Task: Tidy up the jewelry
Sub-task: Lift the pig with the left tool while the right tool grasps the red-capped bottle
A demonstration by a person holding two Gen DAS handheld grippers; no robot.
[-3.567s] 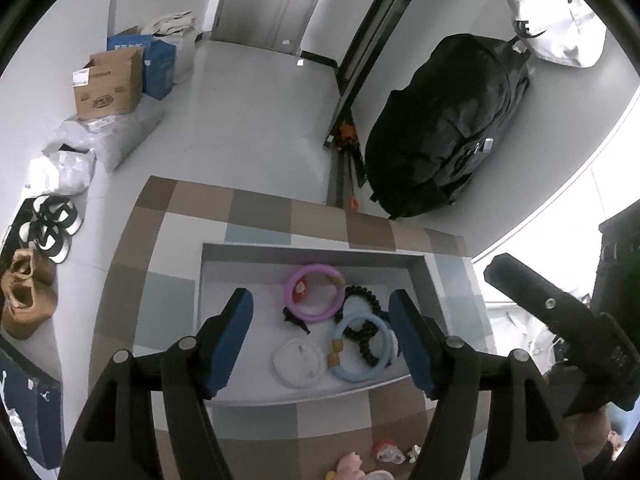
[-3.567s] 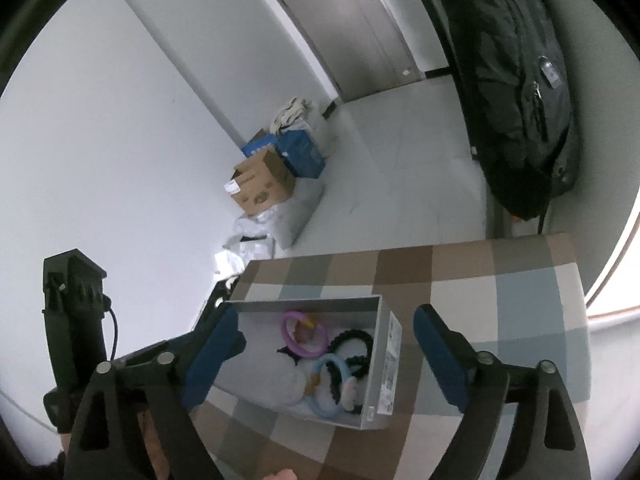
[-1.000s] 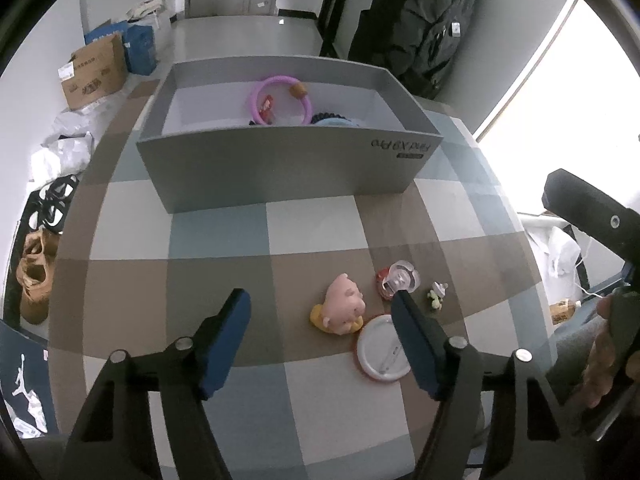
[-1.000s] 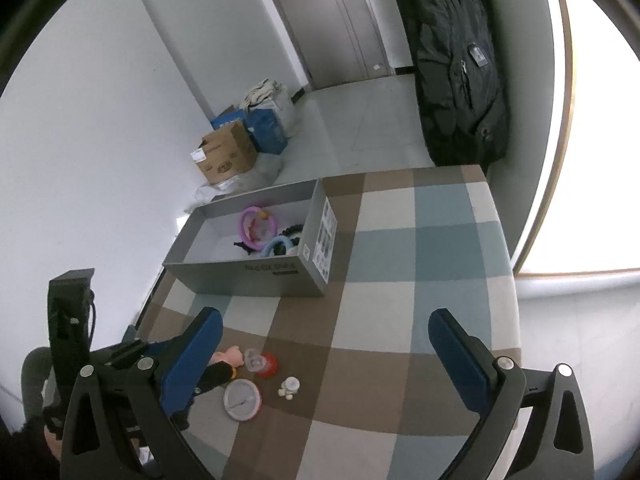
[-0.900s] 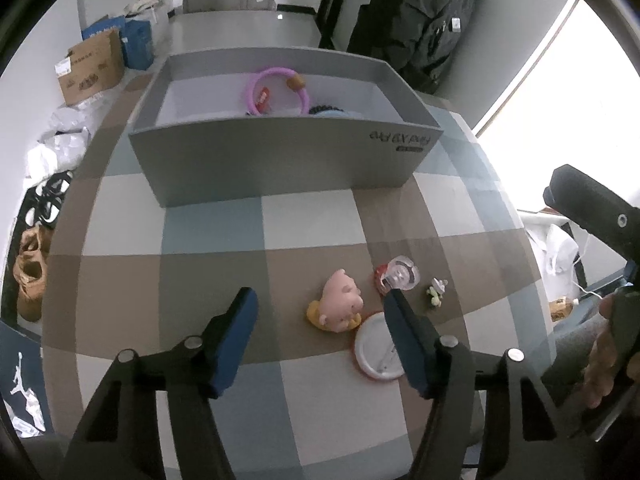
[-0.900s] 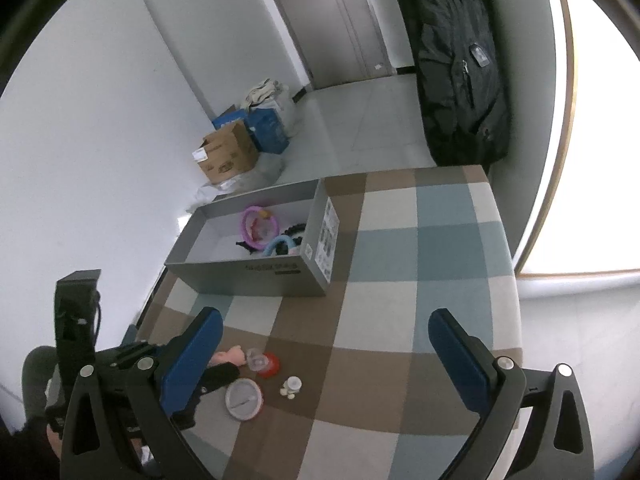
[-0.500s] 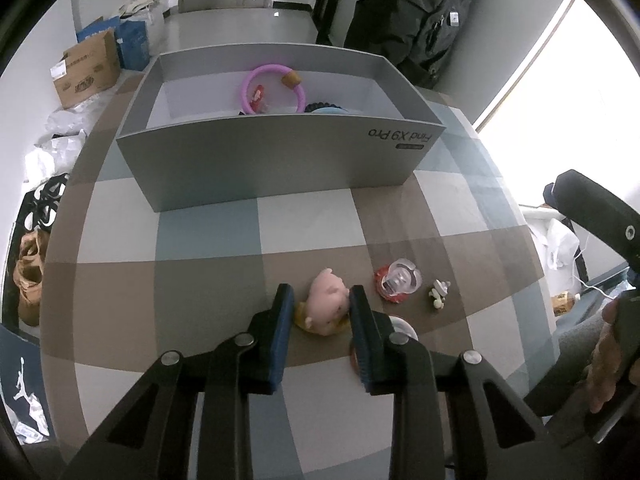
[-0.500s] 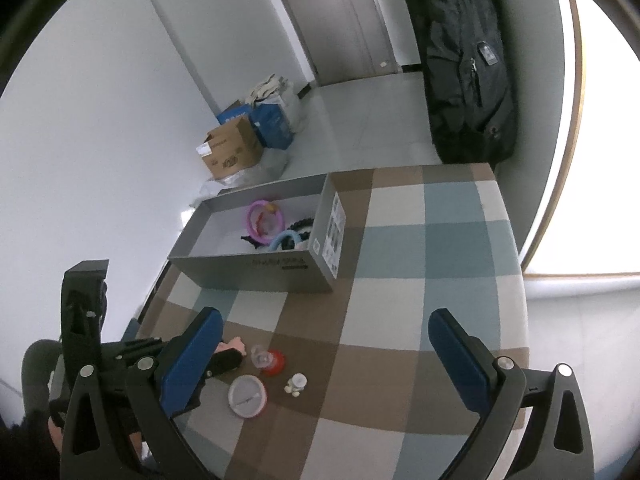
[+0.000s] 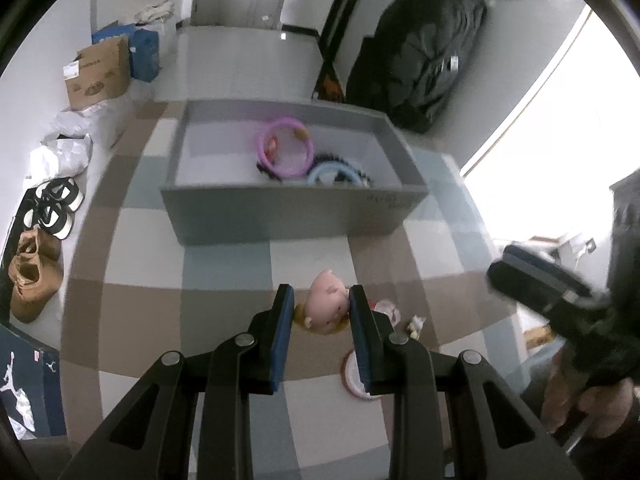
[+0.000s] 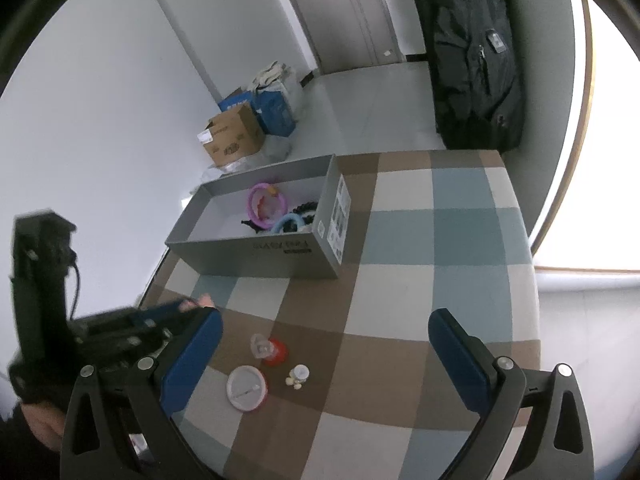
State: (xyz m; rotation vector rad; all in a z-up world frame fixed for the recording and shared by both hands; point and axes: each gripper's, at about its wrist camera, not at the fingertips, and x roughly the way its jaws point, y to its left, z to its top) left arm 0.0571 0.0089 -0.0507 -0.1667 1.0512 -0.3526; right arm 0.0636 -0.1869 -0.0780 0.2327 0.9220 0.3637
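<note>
My left gripper (image 9: 320,300) is shut on a pink pig charm (image 9: 326,304) and holds it above the checked table. The grey box (image 9: 288,212) lies ahead with a pink ring (image 9: 285,148), a light blue ring (image 9: 332,174) and a black beaded bracelet (image 9: 362,178) inside. On the table stay a red and clear charm (image 10: 270,348), a white round badge (image 10: 246,388) and a small white charm (image 10: 298,376). My right gripper (image 10: 324,344) is open and empty above these. The left gripper also shows in the right wrist view (image 10: 172,312), with the pig mostly hidden.
The checked table's edge (image 10: 528,264) curves on the right by a bright window. A black backpack (image 9: 420,56) leans on the far wall. Cardboard and blue boxes (image 9: 104,68) and shoes (image 9: 36,268) sit on the floor left.
My left gripper came back from over the box to the front of the table, closed on the pink pig and lifted it. The right gripper stayed open and shifted a little.
</note>
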